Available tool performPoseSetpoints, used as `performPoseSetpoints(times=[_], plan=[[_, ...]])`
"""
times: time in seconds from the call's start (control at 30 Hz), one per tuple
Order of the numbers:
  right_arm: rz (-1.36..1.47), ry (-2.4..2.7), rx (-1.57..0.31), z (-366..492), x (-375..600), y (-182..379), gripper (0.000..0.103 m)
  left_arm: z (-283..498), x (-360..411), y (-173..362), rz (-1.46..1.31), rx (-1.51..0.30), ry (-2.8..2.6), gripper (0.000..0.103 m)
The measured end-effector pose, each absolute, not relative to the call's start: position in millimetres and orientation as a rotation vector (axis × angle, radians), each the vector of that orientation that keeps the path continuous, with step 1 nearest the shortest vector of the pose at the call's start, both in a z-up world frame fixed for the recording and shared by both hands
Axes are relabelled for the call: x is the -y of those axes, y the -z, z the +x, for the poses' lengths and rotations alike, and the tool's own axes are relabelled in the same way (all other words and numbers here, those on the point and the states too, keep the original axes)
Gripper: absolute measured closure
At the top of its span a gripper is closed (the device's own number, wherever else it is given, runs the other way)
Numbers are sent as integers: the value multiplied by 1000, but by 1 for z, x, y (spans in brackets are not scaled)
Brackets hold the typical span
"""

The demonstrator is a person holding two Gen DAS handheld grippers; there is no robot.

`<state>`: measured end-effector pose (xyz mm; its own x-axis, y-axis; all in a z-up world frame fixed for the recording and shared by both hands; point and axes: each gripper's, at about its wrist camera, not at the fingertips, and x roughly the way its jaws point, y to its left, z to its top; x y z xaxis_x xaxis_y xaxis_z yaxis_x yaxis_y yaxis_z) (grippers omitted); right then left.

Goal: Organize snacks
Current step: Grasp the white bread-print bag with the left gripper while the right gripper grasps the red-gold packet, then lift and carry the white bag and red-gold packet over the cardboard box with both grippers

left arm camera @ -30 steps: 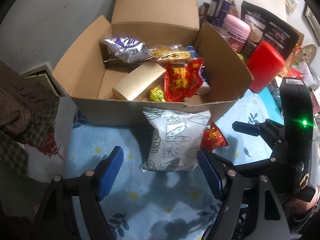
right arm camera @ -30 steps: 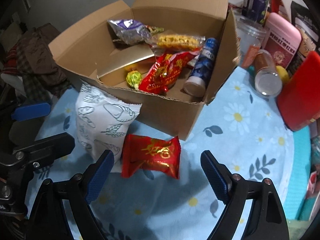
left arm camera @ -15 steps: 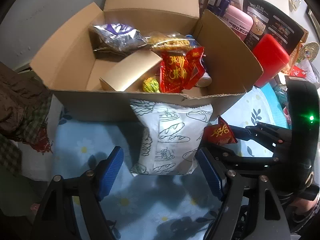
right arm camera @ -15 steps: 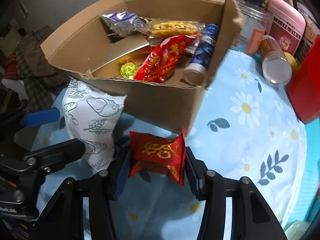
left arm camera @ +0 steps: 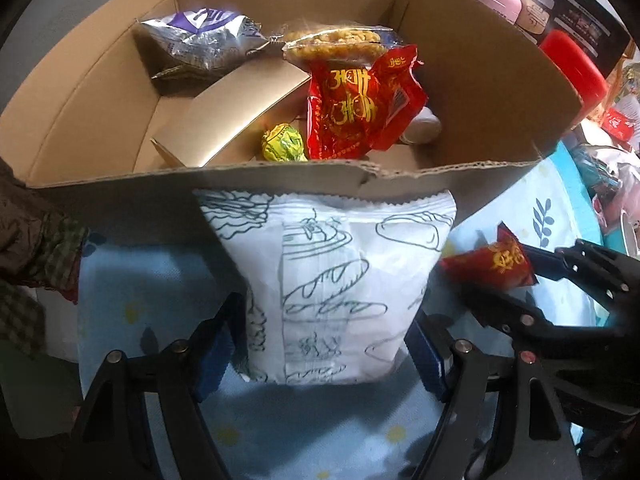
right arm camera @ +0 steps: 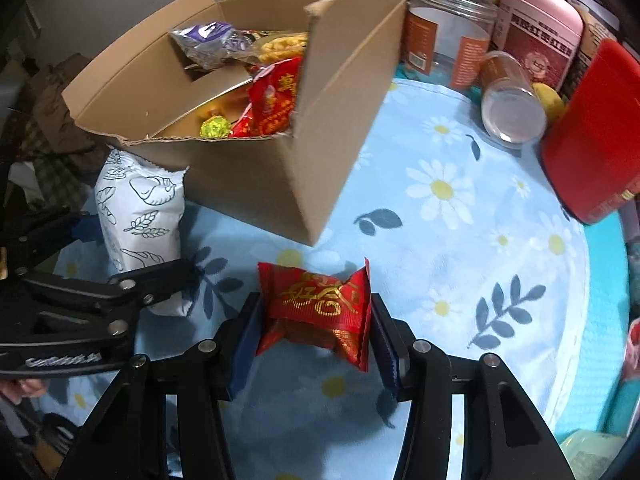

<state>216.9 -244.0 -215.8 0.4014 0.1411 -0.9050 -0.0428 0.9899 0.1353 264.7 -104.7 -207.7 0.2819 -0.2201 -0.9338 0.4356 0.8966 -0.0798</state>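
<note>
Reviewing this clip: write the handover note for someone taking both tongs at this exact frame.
Left tongs: shut on the white bread-print bag, which stands on the floral cloth against the front wall of the cardboard box.
Right tongs: shut on the small red packet, just right of the white bag, in front of the box.
Done: the box already holds a silver-purple bag, a clear pack of yellow snacks, a larger red packet, a yellow-green candy and a tan carton.
Left: likely lift both held items into the box.
</note>
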Motion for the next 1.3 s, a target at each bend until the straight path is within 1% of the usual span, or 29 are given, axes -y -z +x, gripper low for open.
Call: performPoseSetpoints(times=[0.07, 0.17, 0.3, 0.67, 0.8, 0.9, 0.97, 1.3], plan=[[95, -114, -1155, 215, 247, 216, 52, 266, 104, 209, 178, -1224, 446, 40], [87, -109, -1160, 215, 249, 216, 52, 265, 102, 208, 167, -1240, 439, 45], [89, -103, -1171, 202, 247, 212, 52, 257, 98, 209, 172, -1271, 446, 46], [110, -107, -1207, 149, 240, 211, 52, 194, 86, 208, 209, -1363, 484, 47], [119, -107, -1222, 129, 237, 212, 52, 185, 84, 206, 205, -1394, 487, 47], [130, -111, -1238, 120, 236, 211, 49, 180, 84, 206, 212, -1401, 489, 47], [136, -113, -1247, 117, 235, 212, 39, 174, 83, 207, 219, -1404, 486, 47], [69, -63, -1262, 127, 208, 220, 27, 176, 86, 211, 219, -1424, 480, 47]])
